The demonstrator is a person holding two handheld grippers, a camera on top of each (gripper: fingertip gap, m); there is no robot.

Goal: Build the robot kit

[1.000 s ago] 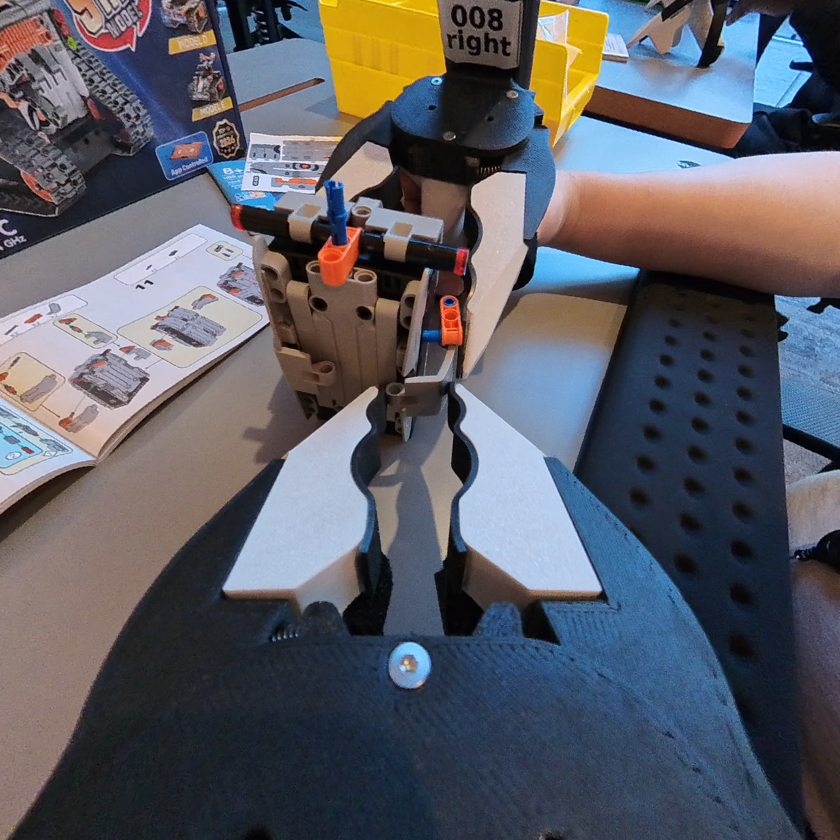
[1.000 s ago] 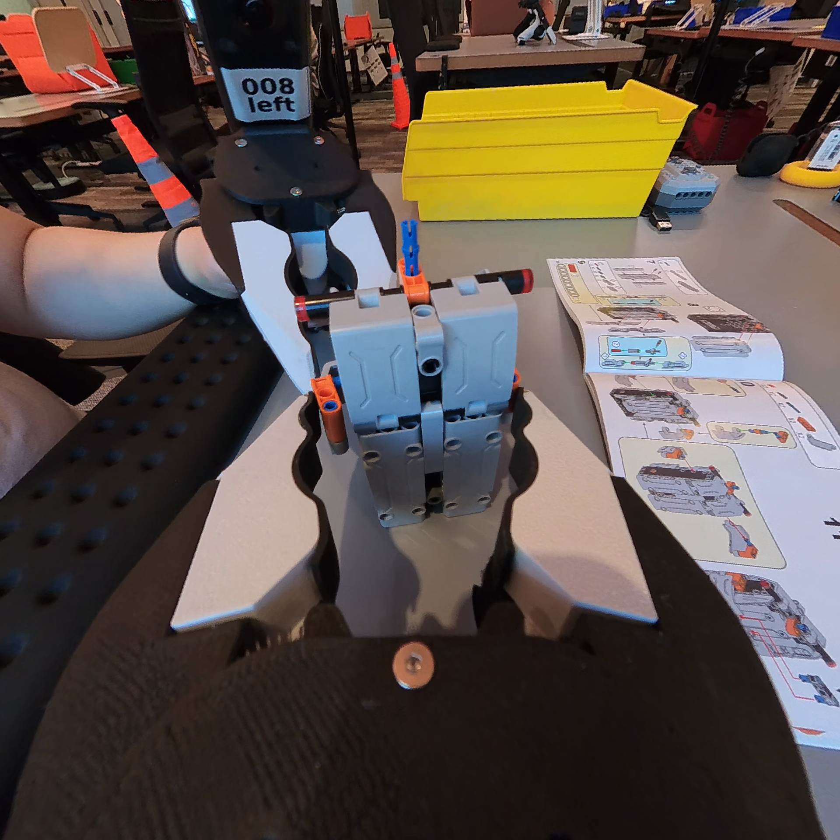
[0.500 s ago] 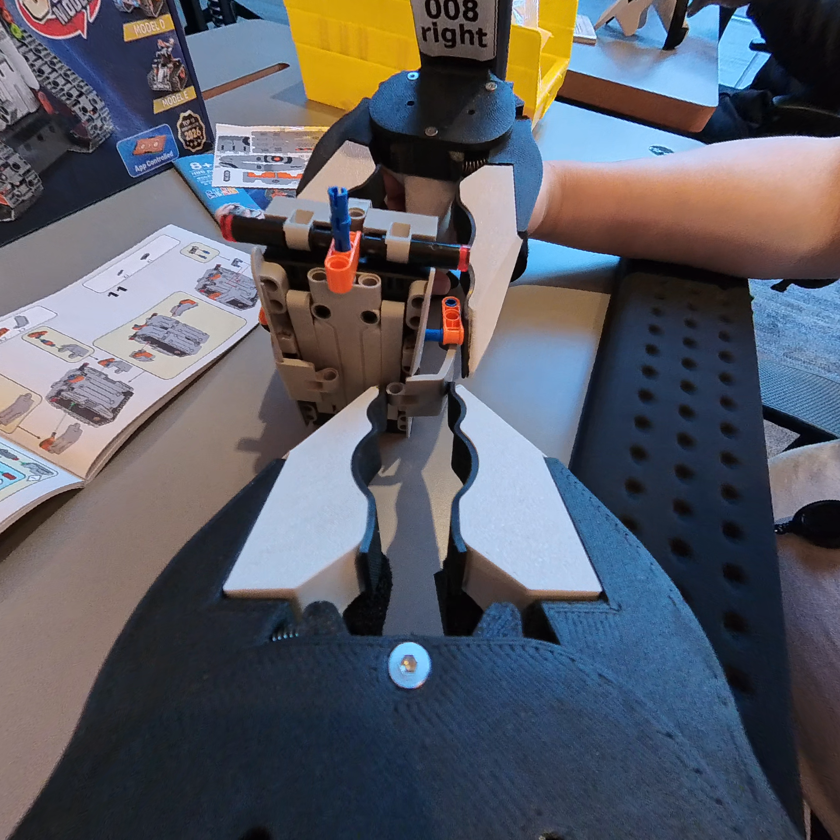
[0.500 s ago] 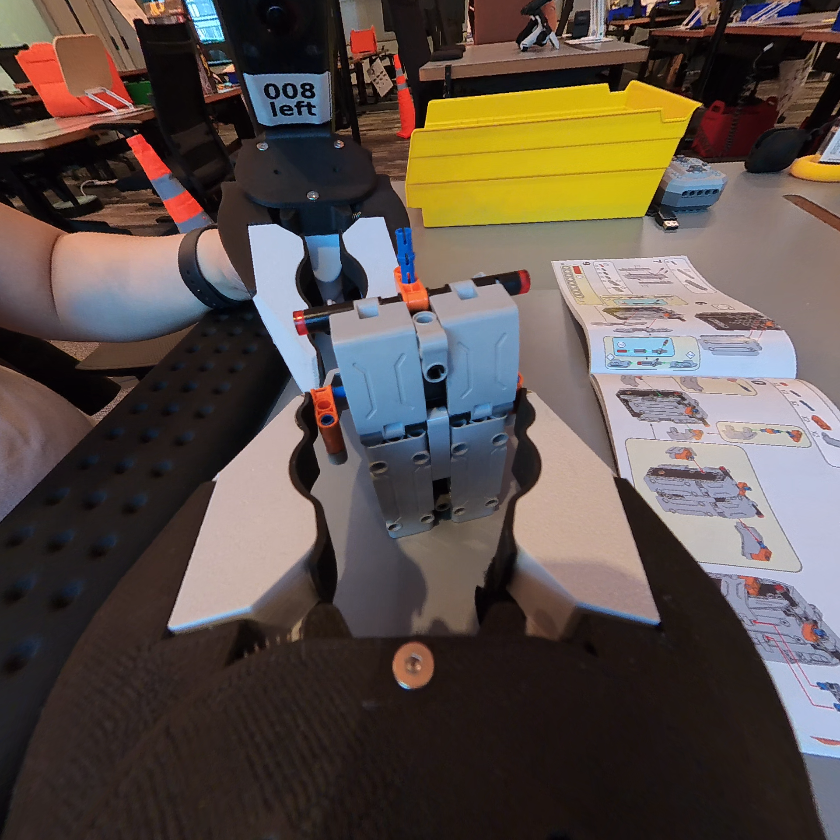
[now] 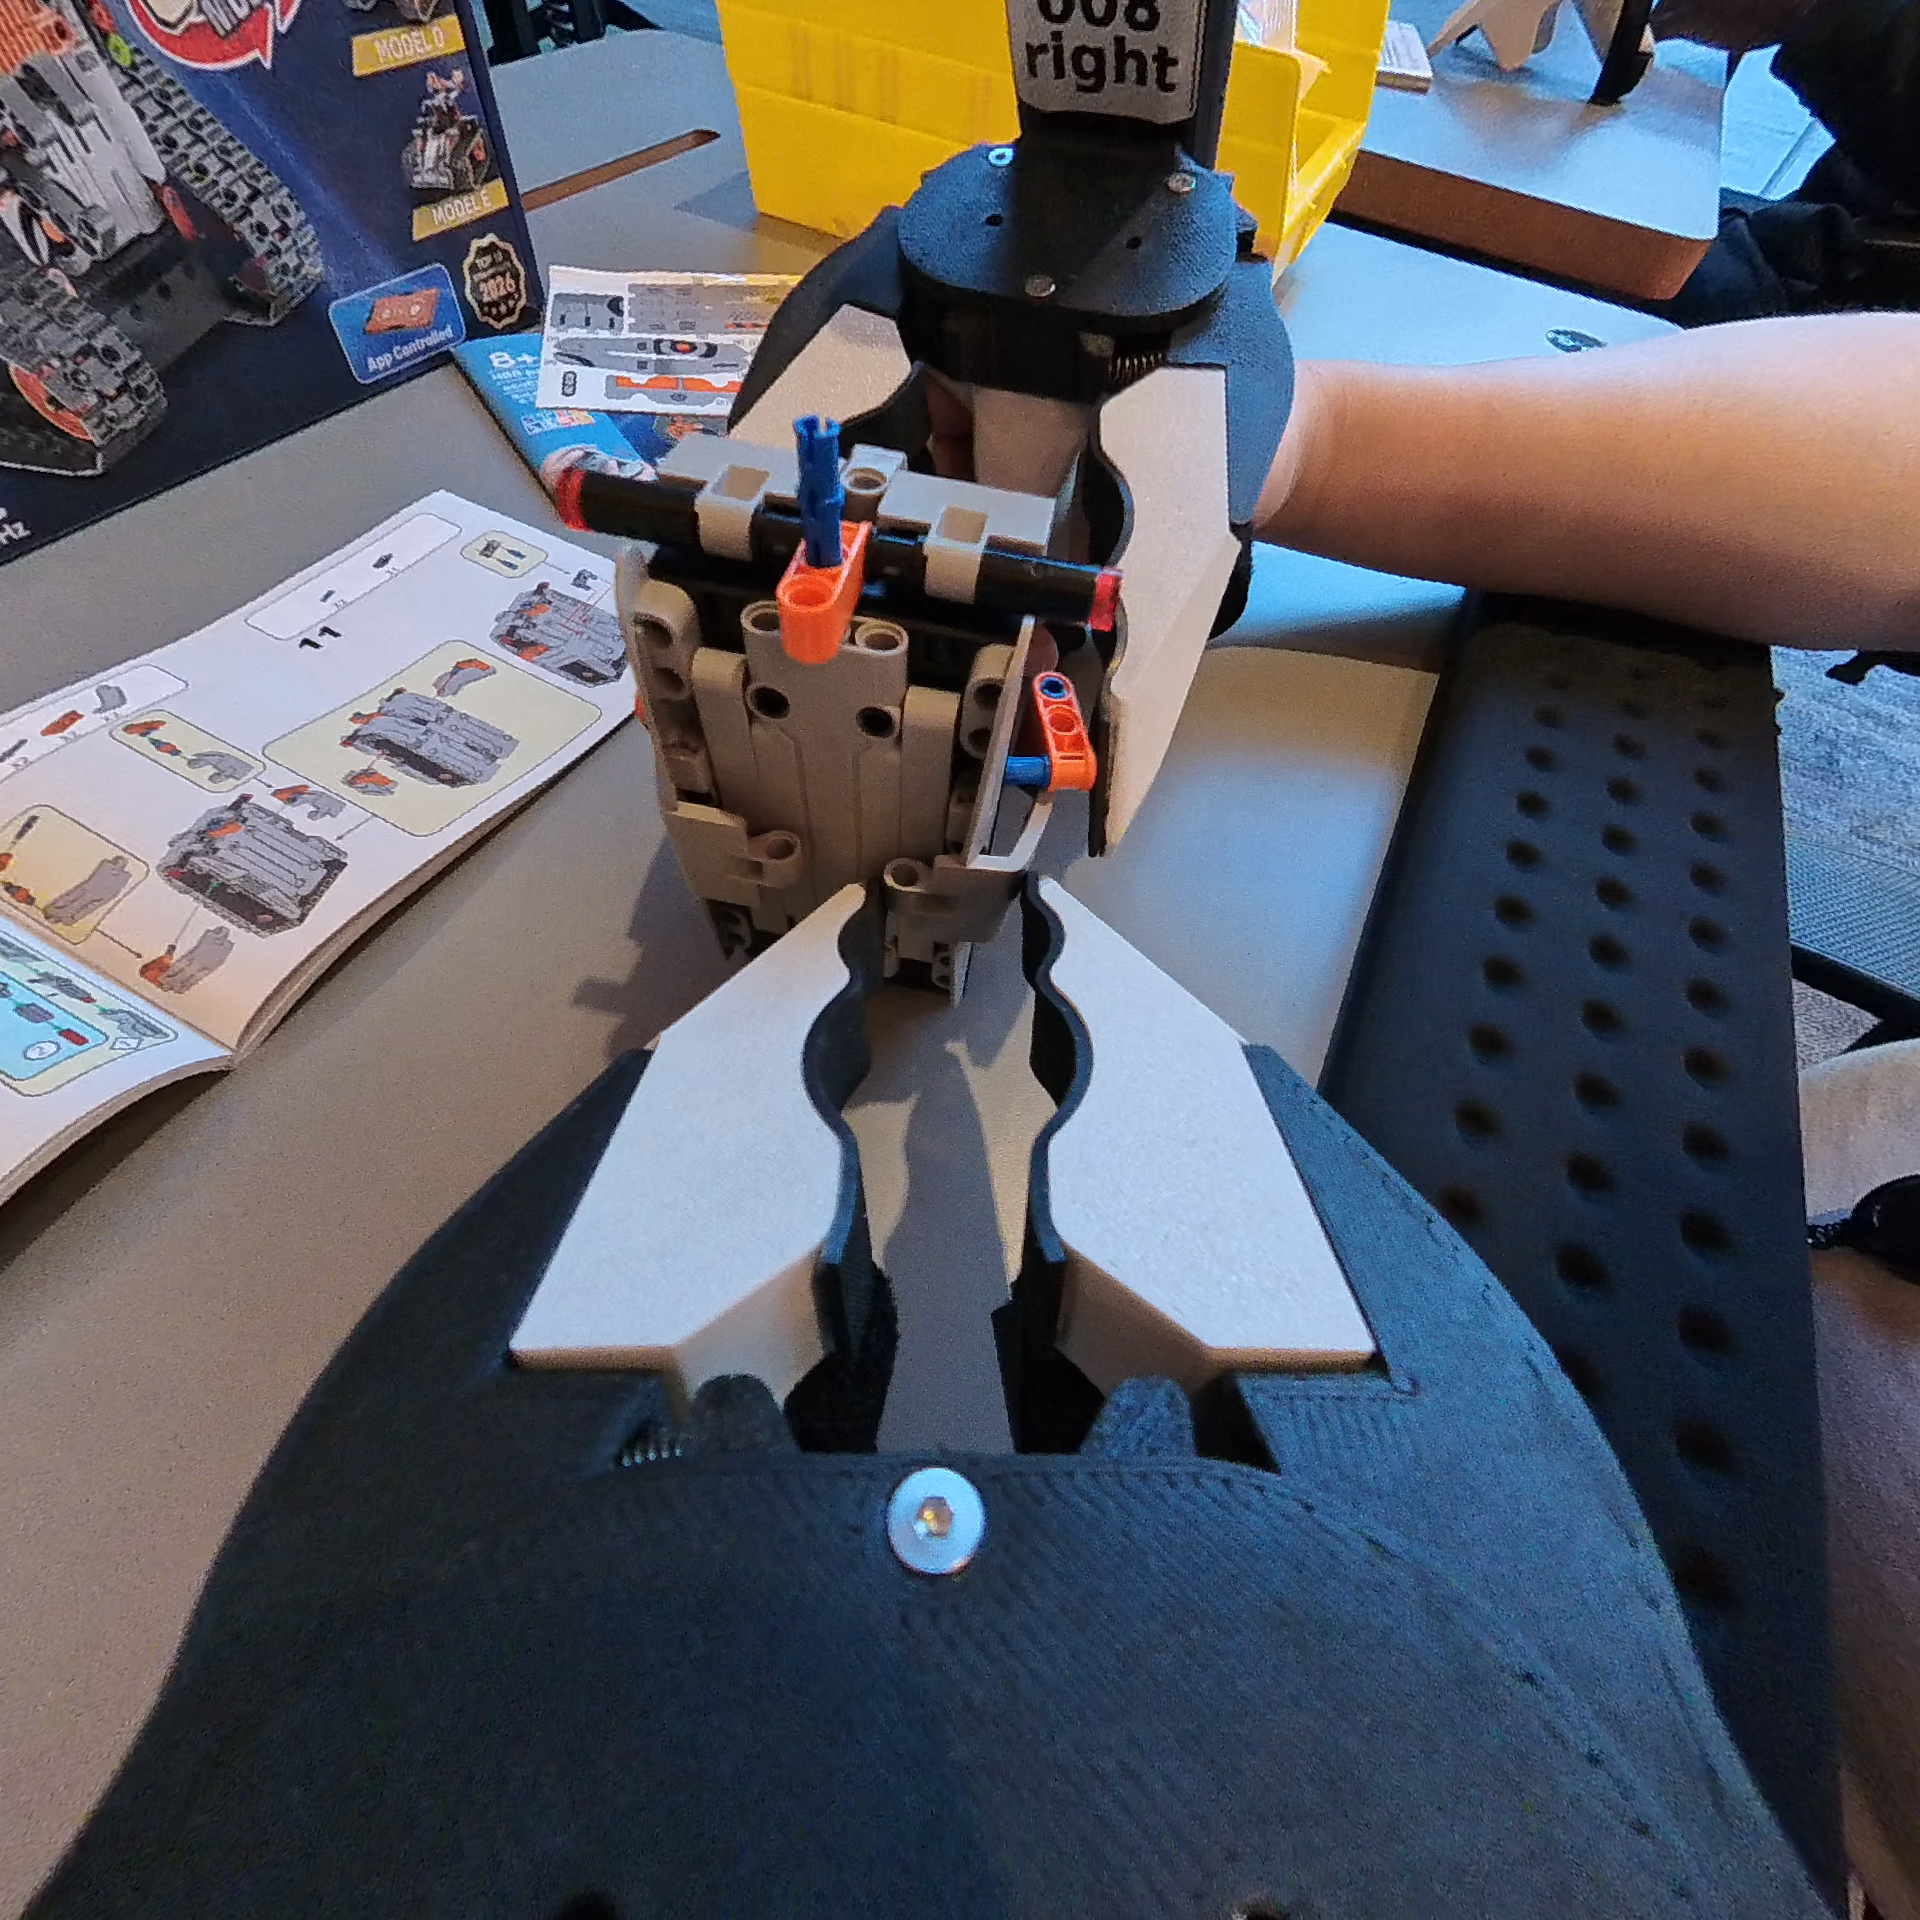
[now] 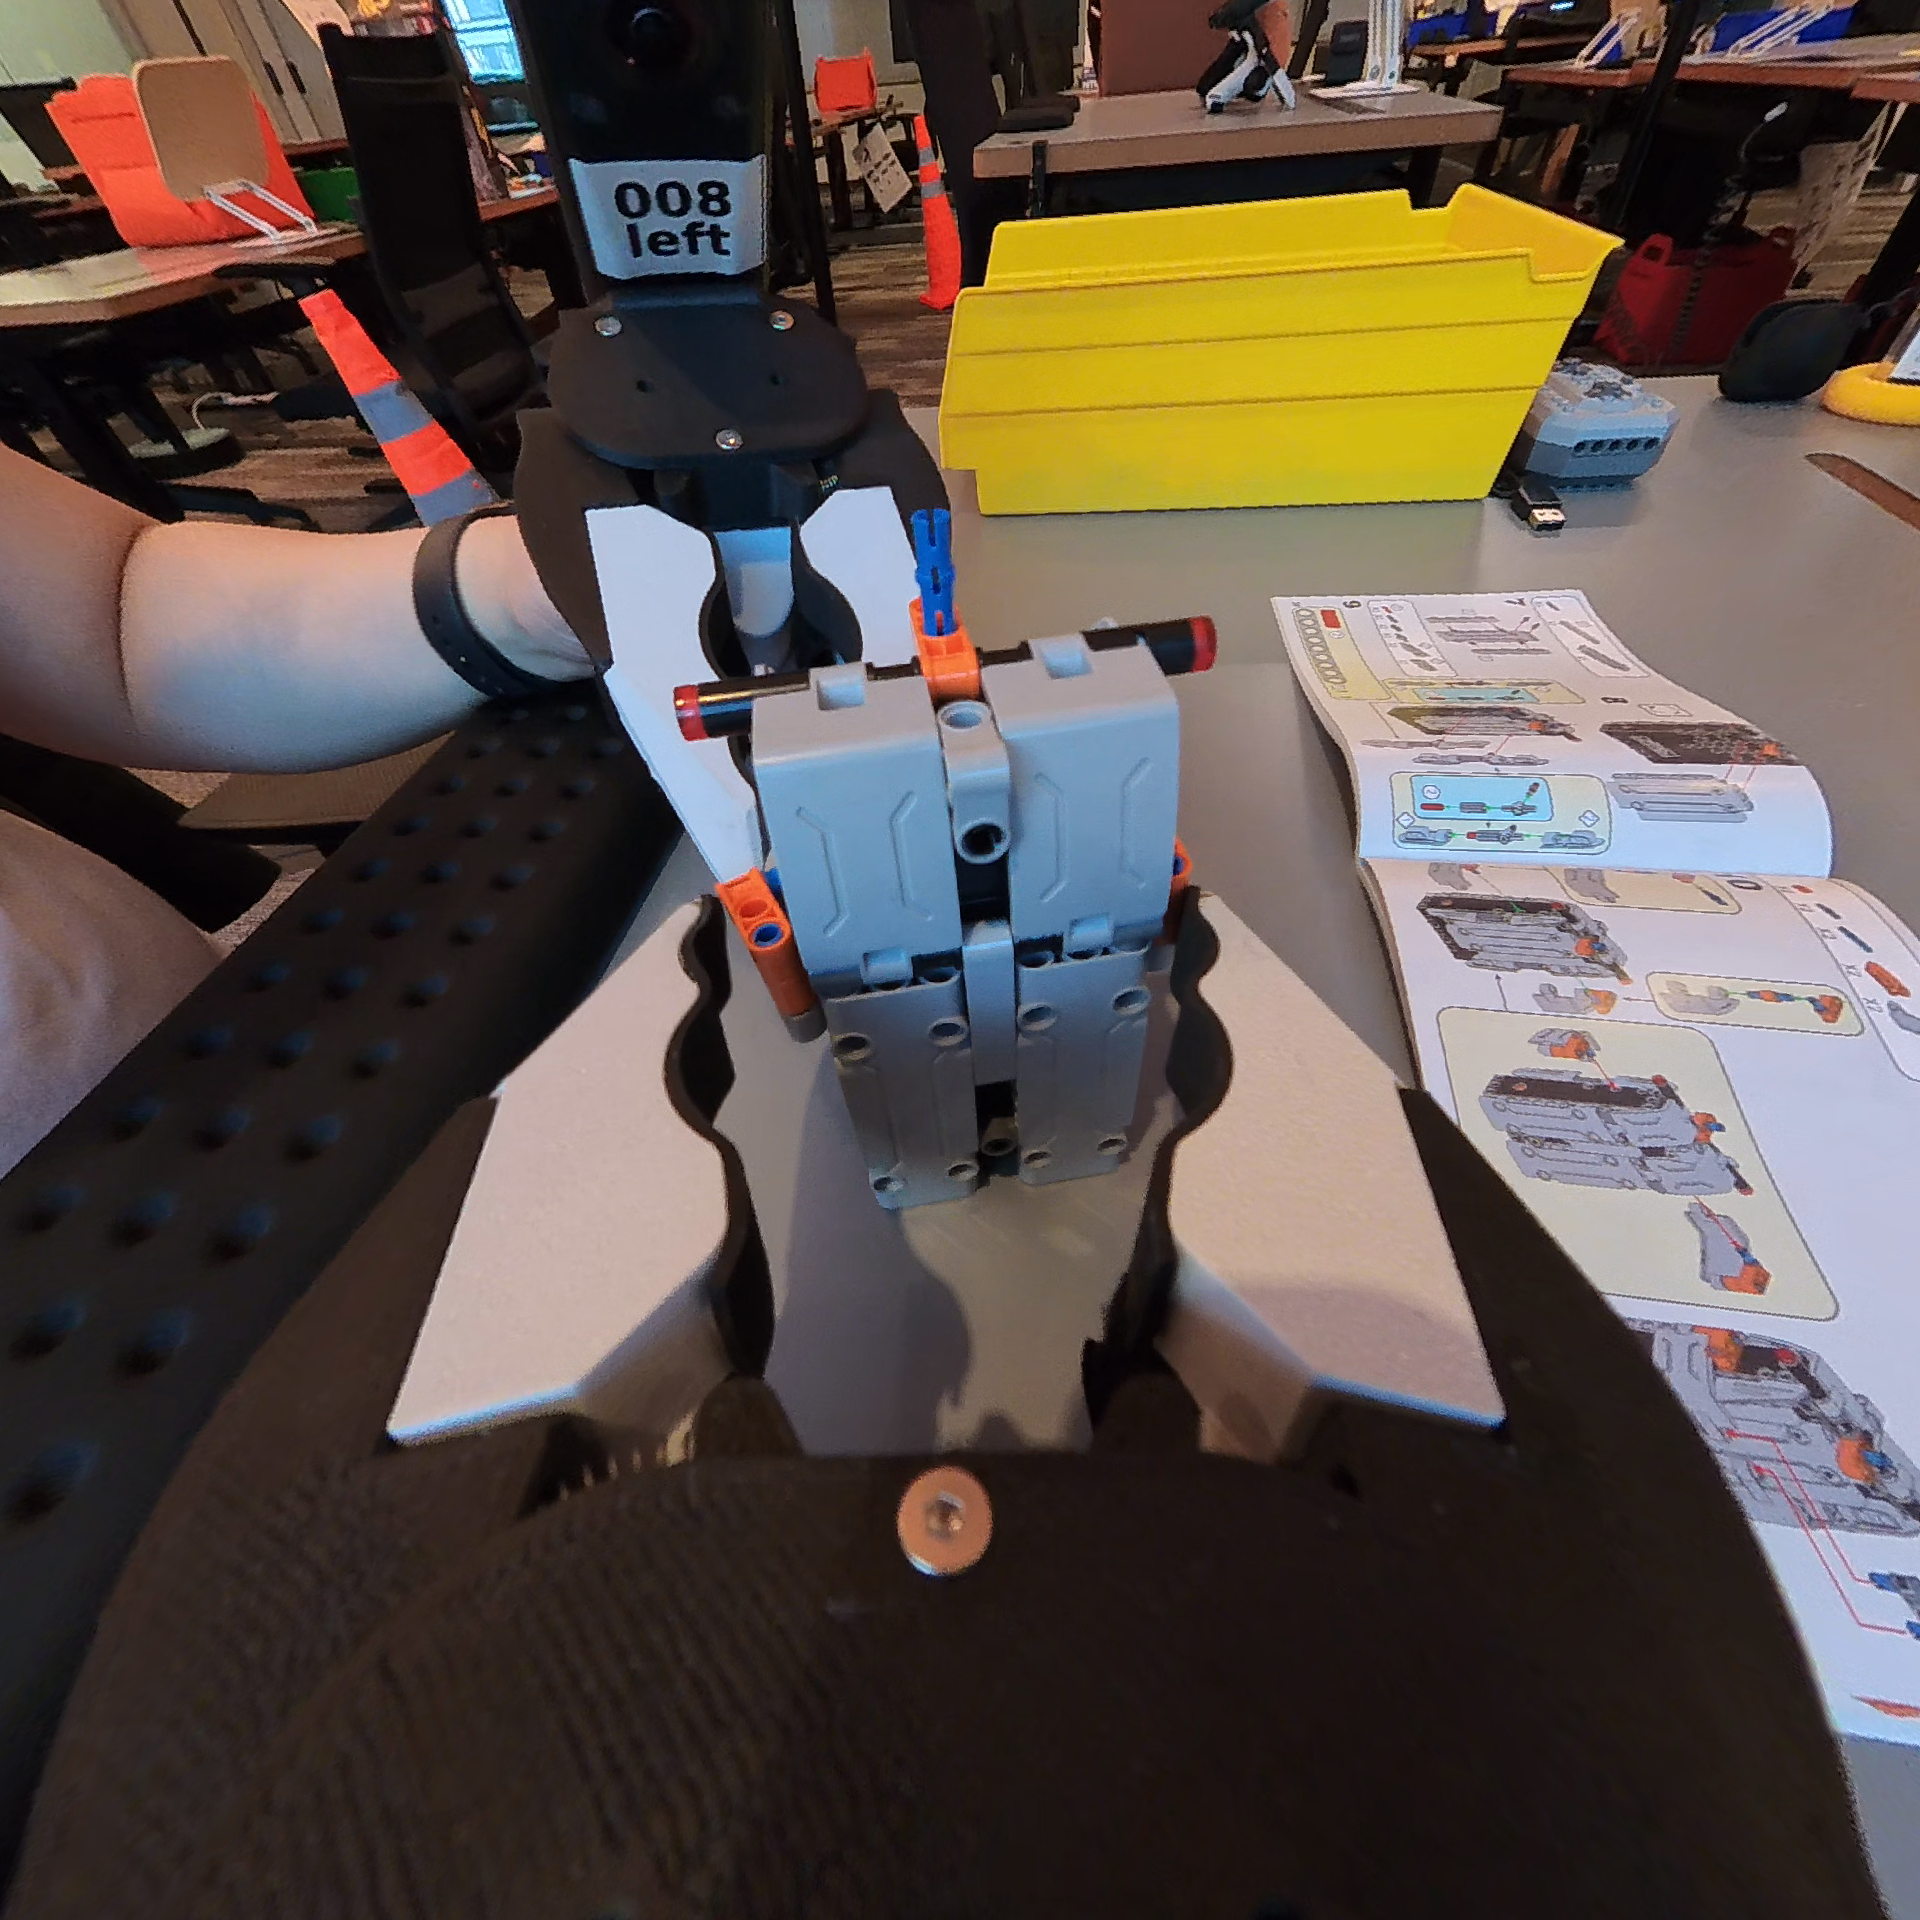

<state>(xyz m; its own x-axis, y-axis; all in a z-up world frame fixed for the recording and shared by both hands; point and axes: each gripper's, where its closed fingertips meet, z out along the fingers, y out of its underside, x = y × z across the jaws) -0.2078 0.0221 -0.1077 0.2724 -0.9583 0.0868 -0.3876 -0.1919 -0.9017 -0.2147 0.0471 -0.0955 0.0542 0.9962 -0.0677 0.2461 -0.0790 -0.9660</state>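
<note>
Both hand-held grippers pinch grey brick model [image 5: 831, 727]: left hand-held gripper [image 5: 940, 914], right hand-held gripper [image 6: 945, 997].

Each gripper had a broad black 3D-printed body with fine layer lines and a single silver hex screw low at centre frame. The left gripper [image 5: 940, 914] carried two pale grey wedge-shaped fingers [image 5: 717, 1174] with wavy black inner edges; the right gripper [image 6: 951, 945] matched it, with pale grey fingers [image 6: 1320, 1226]. At upper centre of each view, the opposite gripper's black stem bore a white label with black print. A black wristband [image 6: 452, 603] circled the left wrist at mid-left.
</note>
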